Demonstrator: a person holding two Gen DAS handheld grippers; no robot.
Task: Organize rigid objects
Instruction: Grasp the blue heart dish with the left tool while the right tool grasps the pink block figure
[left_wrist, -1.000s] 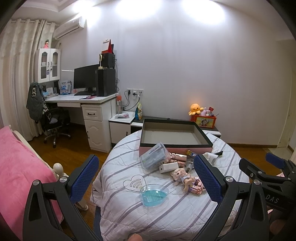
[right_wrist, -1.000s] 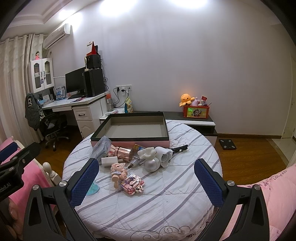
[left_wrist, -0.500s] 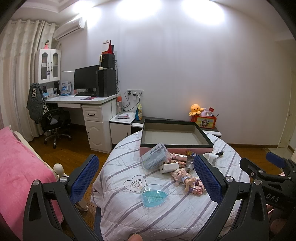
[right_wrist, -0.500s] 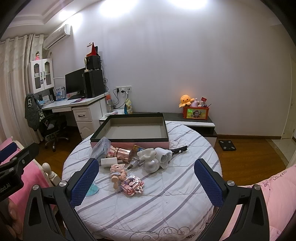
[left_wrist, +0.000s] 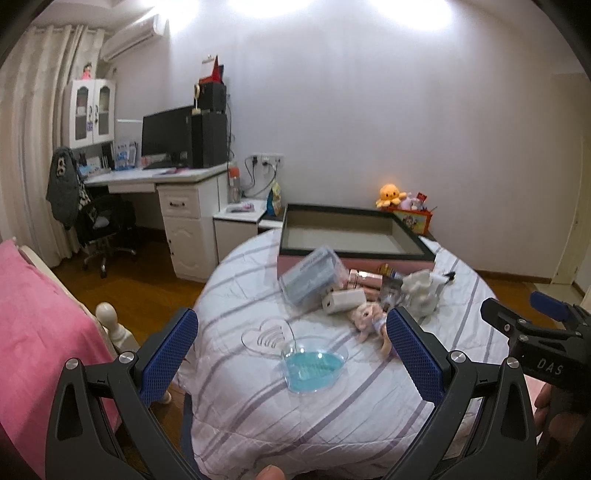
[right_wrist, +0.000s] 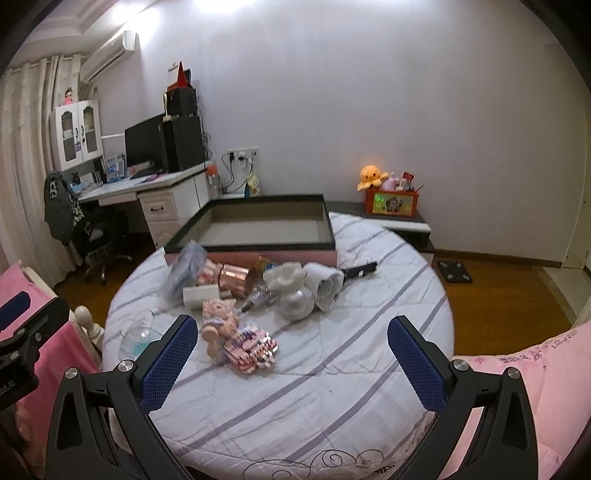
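A round table with a striped cloth (right_wrist: 332, 387) holds a heap of small things in front of an open, empty pink box with a black rim (right_wrist: 258, 225), also in the left wrist view (left_wrist: 351, 236). The heap has a clear plastic case (left_wrist: 310, 280), a white charger block (left_wrist: 343, 301), a rose-gold cylinder (right_wrist: 234, 278), white ceramic pieces (right_wrist: 295, 291), a small doll (right_wrist: 218, 317) and a pink toy set (right_wrist: 251, 349). A heart-shaped blue dish (left_wrist: 312, 365) lies nearer. My left gripper (left_wrist: 291, 354) and right gripper (right_wrist: 288, 363) are open, empty, held above the table's near side.
A desk with monitor and a black chair (left_wrist: 107, 229) stand at the left. Pink bedding (left_wrist: 33, 332) lies at the left and pink bedding (right_wrist: 535, 387) at the right. A low cabinet with a plush toy (right_wrist: 373, 175) stands behind the table.
Both grippers have moved closer to the table and tilted down a little, so the heap looks larger. Nothing on the table has moved.
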